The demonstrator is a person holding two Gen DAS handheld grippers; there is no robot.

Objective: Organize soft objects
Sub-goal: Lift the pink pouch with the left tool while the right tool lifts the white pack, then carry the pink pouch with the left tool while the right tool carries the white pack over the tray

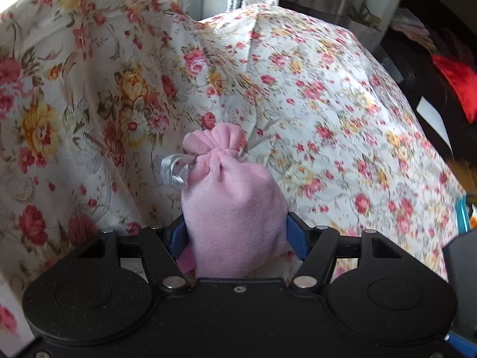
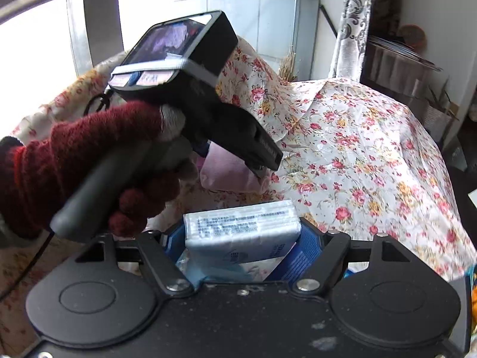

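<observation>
The left gripper [image 1: 237, 232] clamps a pink pouch [image 1: 229, 208] by its base, tied neck pointing away over the floral cloth [image 1: 328, 119]. The right gripper's [image 2: 238, 244] fingers pinch a tissue pack [image 2: 241, 229], long axis crosswise, above that cloth.

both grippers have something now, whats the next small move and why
Probably carry both onward to wherever the soft things are gathered. The left gripper already pinches the pink pouch and the right gripper the tissue pack, both lifted above the floral cloth; no container is visible.

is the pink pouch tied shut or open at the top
Shut: the pink pouch has its neck gathered tight, with a silver ribbon at the cinch.
</observation>
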